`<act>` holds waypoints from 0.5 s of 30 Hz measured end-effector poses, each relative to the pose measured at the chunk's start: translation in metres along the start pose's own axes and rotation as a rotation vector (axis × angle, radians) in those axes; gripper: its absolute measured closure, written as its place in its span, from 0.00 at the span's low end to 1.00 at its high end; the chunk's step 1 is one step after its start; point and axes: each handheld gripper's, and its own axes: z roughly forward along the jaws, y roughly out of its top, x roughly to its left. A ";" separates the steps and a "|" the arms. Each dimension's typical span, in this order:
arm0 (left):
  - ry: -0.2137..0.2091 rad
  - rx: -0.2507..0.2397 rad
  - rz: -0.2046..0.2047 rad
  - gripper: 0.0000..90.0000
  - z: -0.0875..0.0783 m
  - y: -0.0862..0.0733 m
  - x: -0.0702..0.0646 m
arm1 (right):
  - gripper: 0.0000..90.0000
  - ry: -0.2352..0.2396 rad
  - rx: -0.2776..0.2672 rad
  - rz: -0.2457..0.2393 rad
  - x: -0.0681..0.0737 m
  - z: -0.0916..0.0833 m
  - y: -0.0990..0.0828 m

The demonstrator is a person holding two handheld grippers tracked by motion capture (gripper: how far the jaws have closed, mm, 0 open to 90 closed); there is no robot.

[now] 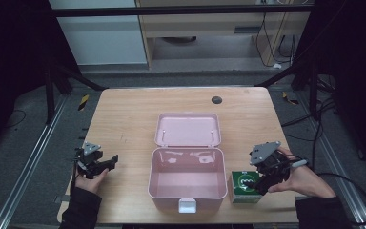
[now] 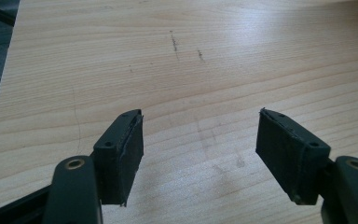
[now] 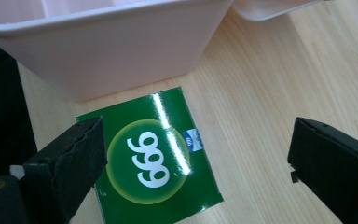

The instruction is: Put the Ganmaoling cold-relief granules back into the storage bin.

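An open pink plastic box (image 1: pixel 187 195) stands at the middle of the wooden table, its lid (image 1: pixel 187 129) laid back flat and its inside bare. Just right of it sits a small green carton (image 1: pixel 244 186) with a white "999" on its top (image 3: pixel 149 158). My right gripper (image 1: pixel 259 183) hovers over that carton's right side, open (image 3: pixel 196 154); one jaw is above the carton's edge, the other over bare wood, and neither pad touches it. The pink wall (image 3: pixel 112 51) is close behind. At the table's left, my left gripper (image 1: pixel 110 161) is open over bare wood (image 2: pixel 200 149).
A white latch (image 1: pixel 187 206) juts from the pink box's front wall near the table's front edge. A dark round grommet (image 1: pixel 217 99) sits at the far edge. Bare wood lies between the left gripper and the box. Cables run on the floor at right.
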 end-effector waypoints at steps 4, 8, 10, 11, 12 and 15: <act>0.000 0.001 0.001 0.35 0.000 0.000 0.000 | 0.05 0.019 0.025 -0.016 0.002 0.004 -0.001; 0.001 0.001 0.001 0.35 0.000 0.000 0.000 | 0.04 0.041 0.047 -0.031 0.005 0.009 -0.002; 0.001 0.001 0.002 0.35 0.000 0.000 0.000 | 0.04 0.050 0.054 -0.049 0.005 0.011 -0.003; 0.001 0.001 0.002 0.35 0.000 0.000 0.000 | 0.04 0.053 0.057 -0.050 0.005 0.012 -0.003; 0.001 0.001 0.002 0.35 0.000 0.000 0.000 | 0.04 0.055 0.057 -0.054 0.005 0.013 -0.003; 0.001 0.002 0.003 0.35 0.000 0.000 0.000 | 0.04 0.059 0.062 -0.061 0.005 0.015 -0.004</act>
